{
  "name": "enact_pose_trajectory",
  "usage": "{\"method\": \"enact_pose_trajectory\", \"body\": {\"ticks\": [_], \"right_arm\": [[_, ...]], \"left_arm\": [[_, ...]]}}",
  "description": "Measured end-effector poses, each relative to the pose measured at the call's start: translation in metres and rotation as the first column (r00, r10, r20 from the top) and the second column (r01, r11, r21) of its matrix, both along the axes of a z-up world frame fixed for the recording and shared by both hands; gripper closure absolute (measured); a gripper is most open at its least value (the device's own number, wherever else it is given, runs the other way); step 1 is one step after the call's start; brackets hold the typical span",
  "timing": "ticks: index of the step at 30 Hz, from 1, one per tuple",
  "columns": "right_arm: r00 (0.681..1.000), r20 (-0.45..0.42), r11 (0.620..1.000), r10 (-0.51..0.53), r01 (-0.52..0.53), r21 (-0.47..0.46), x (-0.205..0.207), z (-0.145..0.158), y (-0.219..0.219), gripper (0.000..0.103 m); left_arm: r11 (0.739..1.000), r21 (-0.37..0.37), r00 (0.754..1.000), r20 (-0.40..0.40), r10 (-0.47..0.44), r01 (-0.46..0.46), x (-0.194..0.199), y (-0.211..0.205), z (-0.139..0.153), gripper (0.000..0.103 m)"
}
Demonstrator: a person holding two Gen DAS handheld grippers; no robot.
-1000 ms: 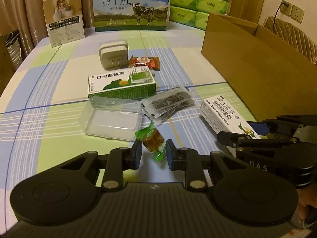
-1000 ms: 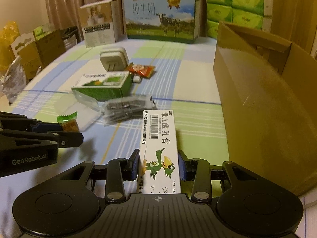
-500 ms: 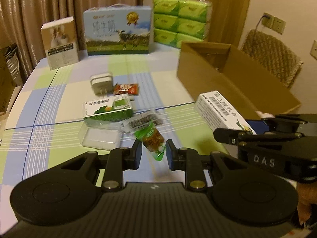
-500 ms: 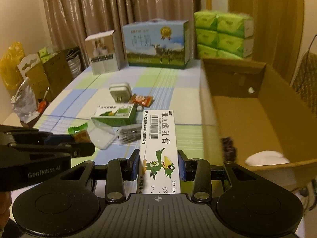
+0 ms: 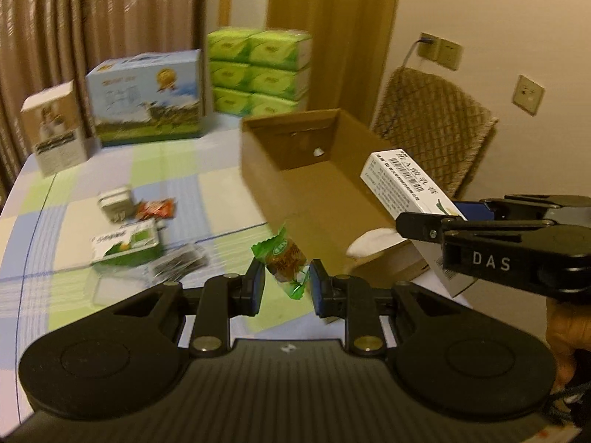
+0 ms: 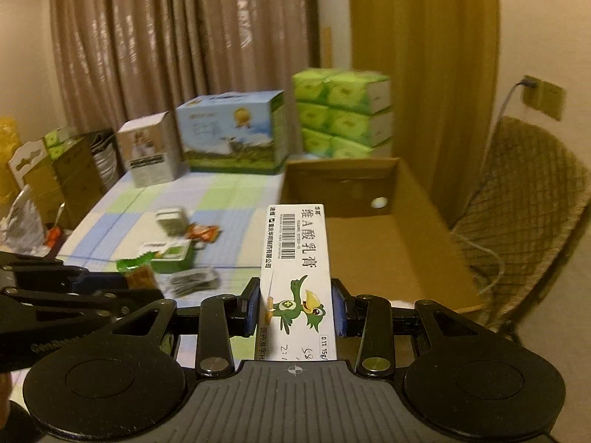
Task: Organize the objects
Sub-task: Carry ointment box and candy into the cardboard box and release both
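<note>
A: What writing can be read?

B: The right gripper is clamped on a white ointment box that carries a barcode, Chinese characters and a green cartoon bird with a cross on its chest; "15g" shows at the near end. In the left wrist view that gripper's side reads "DAS". The left gripper shows "GenRobot" faintly on its side in the right wrist view.

A: And what is in the left gripper?

B: A green-wrapped candy, pinched between the pads, its top poking up above the fingertips.

A: Where does the cardboard box sit?

B: Ahead of both grippers, open-topped on the checked counter. The ointment box reaches forward from the right gripper over the carton's near left corner. The candy hangs just in front of the carton's near wall, seen from the left gripper.

A: Anything else ahead?

B: Left of the left gripper lie a green and white carton, a white charger and a red snack packet, all blurred. Beyond stand a blue milk case and stacked green tissue packs.
</note>
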State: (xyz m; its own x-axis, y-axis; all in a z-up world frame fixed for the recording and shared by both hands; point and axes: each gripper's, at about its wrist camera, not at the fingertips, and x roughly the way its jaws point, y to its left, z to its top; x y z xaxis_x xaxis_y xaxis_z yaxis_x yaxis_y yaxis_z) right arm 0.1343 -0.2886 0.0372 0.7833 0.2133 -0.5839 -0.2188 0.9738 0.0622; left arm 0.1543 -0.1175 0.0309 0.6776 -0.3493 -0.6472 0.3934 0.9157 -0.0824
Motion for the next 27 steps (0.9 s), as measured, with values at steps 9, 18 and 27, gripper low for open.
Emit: {"method": "enact_pose_trajectory", "body": {"ticks": [9,18,27], "right_arm": [[0.998,0.022,0.998,-0.059,0.059,-0.007,0.023,0.014,-0.056,0.068],[0.997,-0.006,0.997,-0.072,0.072,0.012,0.063,0.007,-0.082,0.068],[0.997,-0.03,0.997,-0.077,0.078,0.026,0.09,-0.008,-0.09,0.068]], "left_arm": [[0.996,0.014,0.996,0.019,-0.09,0.089,0.021,-0.061,0.012,0.082],[0.992,0.031,0.992,-0.004,-0.125,0.125,0.054,-0.096,0.0,0.081],[0.991,0.045,0.992,-0.02,-0.127,0.128,0.083,-0.109,-0.016,0.077]]}}
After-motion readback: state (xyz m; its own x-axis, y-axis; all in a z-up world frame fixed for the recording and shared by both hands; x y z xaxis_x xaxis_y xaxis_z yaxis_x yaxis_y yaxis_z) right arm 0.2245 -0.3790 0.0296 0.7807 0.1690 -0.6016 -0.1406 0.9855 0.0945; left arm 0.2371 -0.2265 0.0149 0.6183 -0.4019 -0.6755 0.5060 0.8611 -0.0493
